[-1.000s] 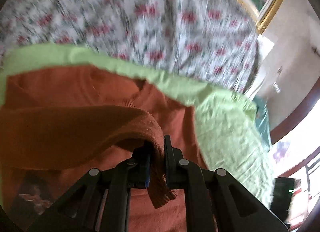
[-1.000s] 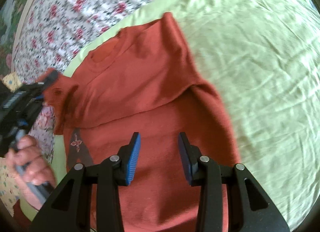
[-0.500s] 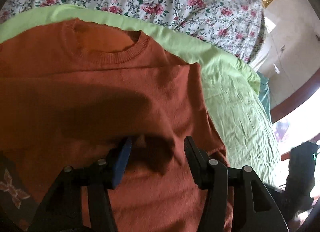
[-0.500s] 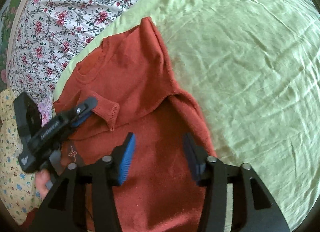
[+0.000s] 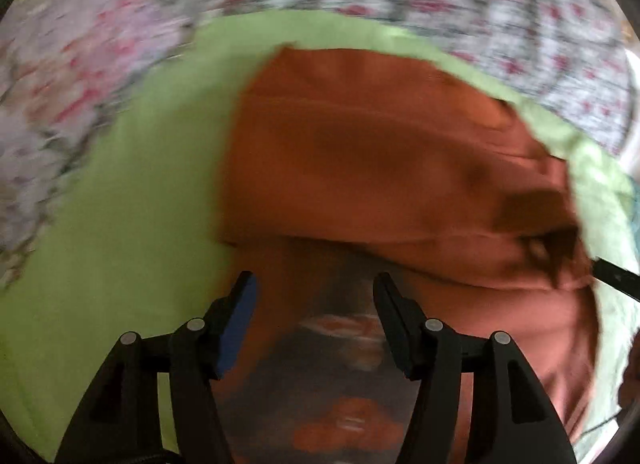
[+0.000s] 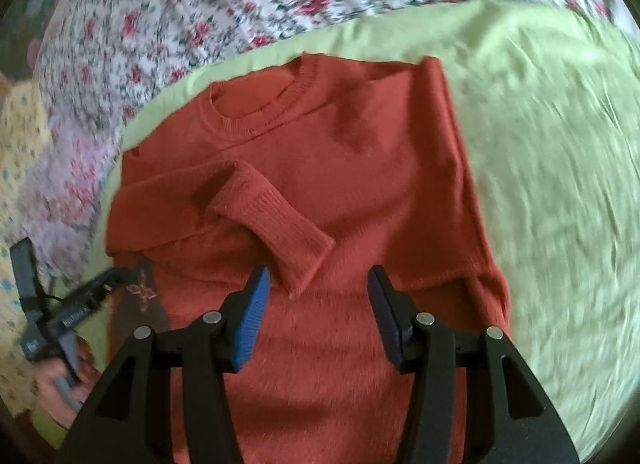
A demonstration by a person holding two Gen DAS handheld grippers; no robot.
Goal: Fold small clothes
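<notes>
sweater: rust-orange knit (image 6: 360,191), lies flat on the green sheet, neck hole toward 12 o'clock in the right wrist view; fills the middle of that frame
sleeve: one sleeve (image 6: 276,219) folded across the chest, ribbed cuff ends at about 6 o'clock of the sweater body, just ahead of the right claw's fingertips
far side: edge at 3 o'clock looks folded in, straight line down the body; a small tuck near the hem
green sheet: light green (image 6: 540,143), wrinkled, under the sweater, spreads wide toward 3 o'clock
bedspread: white with red flowers (image 6: 168,23), beyond the sheet from 9 to 12 o'clock
left claw: (image 5: 314,316) jaws opening, wide gap, nothing between the pads; hangs over the sweater's 9 o'clock edge, left finger over the sheet, right finger over the knit; frame heavily blurred
dark patch: blurry dark shape with a pale mark (image 5: 340,344) under the left claw; cannot tell what it is
right claw: (image 6: 316,304) jaws parted about halfway, holds nothing; hovers over the lower body of the sweater, cuff just beyond the tips
person's hand: (image 6: 60,380) at 8 o'clock in the right wrist view, grips the left claw's handle
yellow cloth: dotted, pale (image 6: 16,135), at 9 o'clock edge, partly cut off
</notes>
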